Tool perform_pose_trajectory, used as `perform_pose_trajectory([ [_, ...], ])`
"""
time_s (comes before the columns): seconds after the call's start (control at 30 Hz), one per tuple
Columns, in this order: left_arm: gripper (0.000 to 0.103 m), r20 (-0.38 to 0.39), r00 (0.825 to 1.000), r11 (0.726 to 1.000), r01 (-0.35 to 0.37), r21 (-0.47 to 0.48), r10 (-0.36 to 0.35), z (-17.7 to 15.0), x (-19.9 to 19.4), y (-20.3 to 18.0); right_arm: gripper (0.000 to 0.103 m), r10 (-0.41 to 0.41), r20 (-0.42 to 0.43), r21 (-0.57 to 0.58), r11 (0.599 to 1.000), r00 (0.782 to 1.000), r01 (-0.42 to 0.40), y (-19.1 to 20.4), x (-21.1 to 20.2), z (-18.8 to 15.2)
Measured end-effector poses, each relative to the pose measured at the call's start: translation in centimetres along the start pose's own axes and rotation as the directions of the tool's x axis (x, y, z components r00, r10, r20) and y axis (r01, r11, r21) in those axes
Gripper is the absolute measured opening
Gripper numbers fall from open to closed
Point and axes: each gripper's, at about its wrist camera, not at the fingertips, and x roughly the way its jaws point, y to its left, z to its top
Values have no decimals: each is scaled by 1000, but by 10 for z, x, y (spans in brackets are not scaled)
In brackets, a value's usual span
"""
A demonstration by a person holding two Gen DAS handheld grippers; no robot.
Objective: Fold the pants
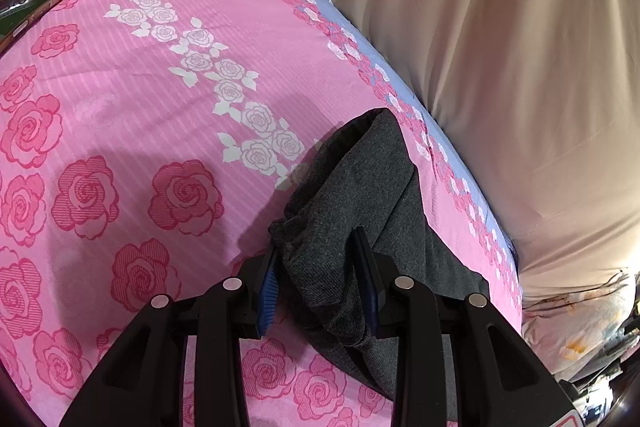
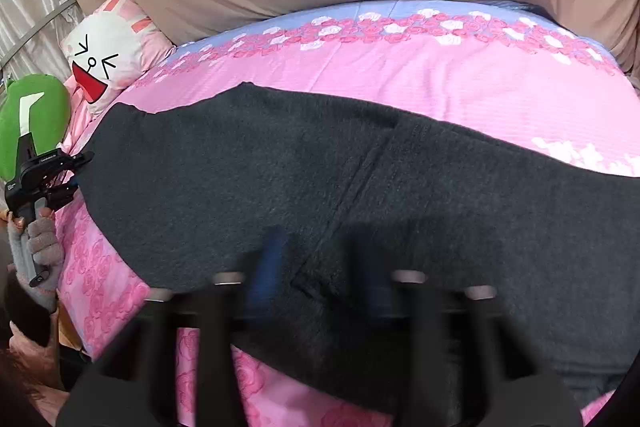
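Dark grey pants (image 2: 360, 195) lie spread across a pink rose-print bed cover (image 2: 400, 75). In the left wrist view my left gripper (image 1: 318, 263) has its jaws around a bunched end of the pants (image 1: 352, 187), lifted a little off the cover (image 1: 140, 87). In the right wrist view the left gripper (image 2: 74, 173) shows at the far left, held by a gloved hand at the pants' end. My right gripper (image 2: 320, 267) is motion-blurred, its blue-padded fingers (image 2: 266, 267) spread wide, low over the middle of the pants near a seam.
A beige curtain (image 1: 500, 67) hangs along the far side of the bed. A cartoon rabbit pillow (image 2: 108, 55) and a green plush (image 2: 36, 115) sit at the head. A phone (image 1: 28, 3) lies on the cover at the left.
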Motion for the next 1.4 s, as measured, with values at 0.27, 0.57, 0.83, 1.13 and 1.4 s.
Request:
perform_pose_trajectory([
  [0.27, 32, -4, 1000, 1000, 16, -11, -16, 0, 1, 2, 10, -38, -33, 77, 996, 999, 40, -19, 7, 8],
  [0.57, 32, -11, 999, 999, 39, -23, -39, 0, 1, 7, 18, 101, -51, -18, 995, 994, -102, 29, 31, 4],
  [0.83, 28, -13, 999, 999, 52, -4, -52, 3, 1, 3, 60, 106, 101, 189, 974, 989, -123, -35, -26, 6],
  [1.13, 15, 4, 979, 929, 192, 316, -204, -13, -52, -148, 70, -47, 151, 409, 913, 987, -19, -103, -32, -22],
  [1.4, 42, -209, 924, 720, 381, 580, -320, -111, -37, -313, 83, 26, 214, 390, 914, 976, -110, -107, -43, -28],
])
